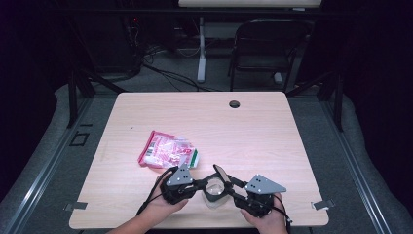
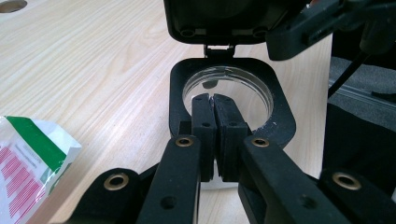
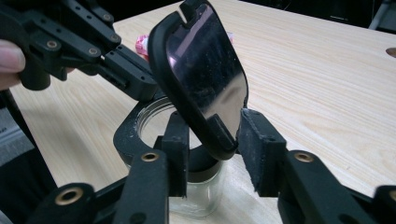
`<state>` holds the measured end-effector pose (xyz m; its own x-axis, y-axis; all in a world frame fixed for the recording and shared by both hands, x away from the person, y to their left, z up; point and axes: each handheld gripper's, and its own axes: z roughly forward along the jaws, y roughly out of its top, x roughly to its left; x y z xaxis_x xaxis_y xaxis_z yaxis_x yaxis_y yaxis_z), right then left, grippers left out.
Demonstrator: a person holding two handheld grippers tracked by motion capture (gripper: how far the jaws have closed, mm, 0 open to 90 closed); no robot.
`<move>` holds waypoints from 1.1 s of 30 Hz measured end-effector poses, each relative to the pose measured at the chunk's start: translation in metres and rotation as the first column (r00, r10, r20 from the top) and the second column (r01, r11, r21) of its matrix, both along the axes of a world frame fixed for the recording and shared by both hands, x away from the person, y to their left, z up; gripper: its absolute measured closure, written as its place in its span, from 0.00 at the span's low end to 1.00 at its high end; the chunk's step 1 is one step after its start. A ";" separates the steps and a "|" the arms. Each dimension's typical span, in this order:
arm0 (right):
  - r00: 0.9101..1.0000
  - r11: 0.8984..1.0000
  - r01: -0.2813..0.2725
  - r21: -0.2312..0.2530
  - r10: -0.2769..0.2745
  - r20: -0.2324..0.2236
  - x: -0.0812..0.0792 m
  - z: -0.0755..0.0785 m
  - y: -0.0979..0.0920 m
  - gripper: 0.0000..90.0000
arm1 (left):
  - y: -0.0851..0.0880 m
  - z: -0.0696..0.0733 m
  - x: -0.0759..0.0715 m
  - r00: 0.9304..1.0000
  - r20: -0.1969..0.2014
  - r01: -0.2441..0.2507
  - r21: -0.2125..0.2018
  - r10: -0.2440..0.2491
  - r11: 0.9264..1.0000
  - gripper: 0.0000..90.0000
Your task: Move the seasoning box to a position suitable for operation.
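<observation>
- Left gripper (image 1: 197, 186): near edge of the table, at about 7 o'clock from the table's middle, held in the person's left hand (image 1: 163, 204). Jaws clenched on the black rim of the jar's collar; in the left gripper view (image 2: 214, 105) the two pads meet over the near wall of the collar, with the rim pinched between them.
- Right gripper (image 1: 229, 187): near edge, at about 5 o'clock from the table's middle, held in the right hand (image 1: 268, 219). Jaws part-way closed, one on each side of the hinged end of the lid; in the right gripper view (image 3: 212, 140) the right pad stands just beside the lid's edge, and whether the left pad touches it I cannot tell.
- Glass jar (image 3: 196, 196): clear, upright on the table between the two grippers, close to the near edge at 6 o'clock. It bears a black square collar (image 2: 280, 121) with a round opening.
- Flip lid (image 3: 205, 79): black, glossy inside, hinged to the collar, raised and tilted open above the jar mouth.
- Snack packet (image 1: 168, 150): flat, red, white and green, lying at 10 o'clock from the jar, apart from both grippers.
- Table (image 1: 272, 126): pale wood top.
- Cable hole (image 1: 234, 104): far edge, 12 o'clock.
- Folding chair (image 1: 268, 46): beyond the table, at 1 o'clock.
</observation>
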<state>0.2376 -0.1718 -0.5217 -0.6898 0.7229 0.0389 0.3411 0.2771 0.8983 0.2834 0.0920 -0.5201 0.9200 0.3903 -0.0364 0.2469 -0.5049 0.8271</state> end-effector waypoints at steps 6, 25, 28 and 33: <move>0.999 0.997 0.018 0.069 -0.015 -0.034 0.002 0.001 -0.009 0.81 | 0.001 0.000 0.000 1.000 0.002 0.002 0.002 -0.002 1.000 0.98; 0.991 0.987 0.057 0.153 -0.038 -0.128 0.007 -0.001 -0.023 0.90 | 0.001 -0.001 -0.001 1.000 0.006 0.003 -0.007 -0.003 1.000 0.98; 0.991 0.988 0.058 0.146 -0.039 -0.131 0.007 -0.001 -0.024 0.90 | 0.001 -0.001 -0.001 1.000 0.007 0.004 -0.007 -0.004 1.000 0.98; 0.990 0.988 0.059 0.144 -0.039 -0.134 0.008 -0.001 -0.025 0.91 | 0.001 -0.001 -0.001 1.000 0.008 0.004 -0.007 -0.004 1.000 0.98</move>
